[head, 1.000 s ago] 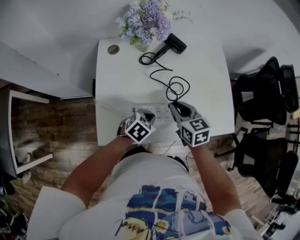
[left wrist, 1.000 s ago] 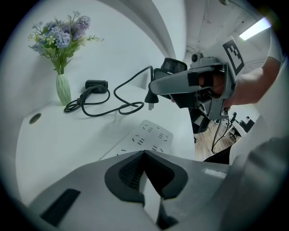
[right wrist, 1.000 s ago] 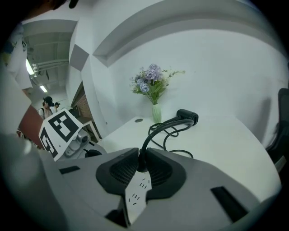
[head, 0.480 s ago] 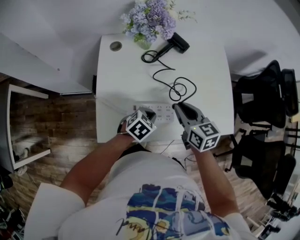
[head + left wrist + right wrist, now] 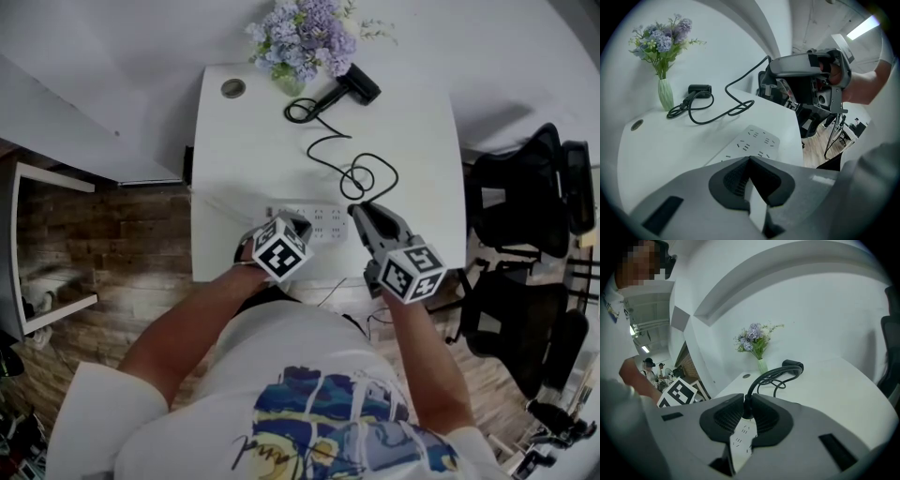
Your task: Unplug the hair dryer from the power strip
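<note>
A black hair dryer [image 5: 354,86] lies at the far side of the white table [image 5: 412,141], and its cord [image 5: 323,145] loops back toward me. My right gripper [image 5: 356,212] is shut on the black plug [image 5: 746,409] at the cord's end. It holds the plug in the air just above the white power strip [image 5: 323,225]. The strip's sockets [image 5: 757,140] that show in the left gripper view are bare. My left gripper [image 5: 300,225] is shut, its tips down at the strip's left end.
A vase of purple flowers [image 5: 305,37] stands beside the dryer at the back edge, and a round cable hole [image 5: 233,88] sits at the back left corner. Black office chairs [image 5: 530,197] crowd the table's right side. Wooden floor lies to the left.
My right gripper has risen a little and rolled slightly with the plug in its jaws, dragging the cord's near loop along. The left gripper has stayed put on the strip.
</note>
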`<state>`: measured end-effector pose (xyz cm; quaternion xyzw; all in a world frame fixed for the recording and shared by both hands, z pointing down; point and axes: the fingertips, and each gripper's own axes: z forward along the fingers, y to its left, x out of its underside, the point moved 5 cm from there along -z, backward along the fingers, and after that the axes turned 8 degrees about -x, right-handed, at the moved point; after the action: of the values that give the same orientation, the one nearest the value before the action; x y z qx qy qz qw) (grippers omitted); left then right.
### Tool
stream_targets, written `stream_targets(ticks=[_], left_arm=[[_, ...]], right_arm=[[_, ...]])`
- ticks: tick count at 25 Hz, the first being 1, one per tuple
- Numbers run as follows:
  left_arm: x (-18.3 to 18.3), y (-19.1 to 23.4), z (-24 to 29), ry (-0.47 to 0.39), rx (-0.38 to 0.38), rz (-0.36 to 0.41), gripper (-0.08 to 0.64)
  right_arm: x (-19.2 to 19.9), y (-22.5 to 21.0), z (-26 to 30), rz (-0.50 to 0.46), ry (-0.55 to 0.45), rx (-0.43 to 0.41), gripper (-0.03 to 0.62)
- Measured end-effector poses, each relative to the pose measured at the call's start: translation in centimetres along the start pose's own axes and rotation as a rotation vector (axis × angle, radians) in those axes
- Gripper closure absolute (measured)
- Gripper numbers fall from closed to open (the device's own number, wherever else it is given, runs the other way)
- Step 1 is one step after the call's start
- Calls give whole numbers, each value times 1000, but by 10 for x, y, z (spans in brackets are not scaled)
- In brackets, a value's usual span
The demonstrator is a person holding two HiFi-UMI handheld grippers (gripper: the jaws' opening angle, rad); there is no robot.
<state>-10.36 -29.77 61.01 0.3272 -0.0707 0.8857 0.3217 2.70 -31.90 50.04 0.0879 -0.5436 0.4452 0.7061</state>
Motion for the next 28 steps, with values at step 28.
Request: stream_targets(ticks=[28], left_arm=[[2,-1,2,-4,-1,-1,558]], right_arm=[[2,-1,-13,24,-26,17,535]])
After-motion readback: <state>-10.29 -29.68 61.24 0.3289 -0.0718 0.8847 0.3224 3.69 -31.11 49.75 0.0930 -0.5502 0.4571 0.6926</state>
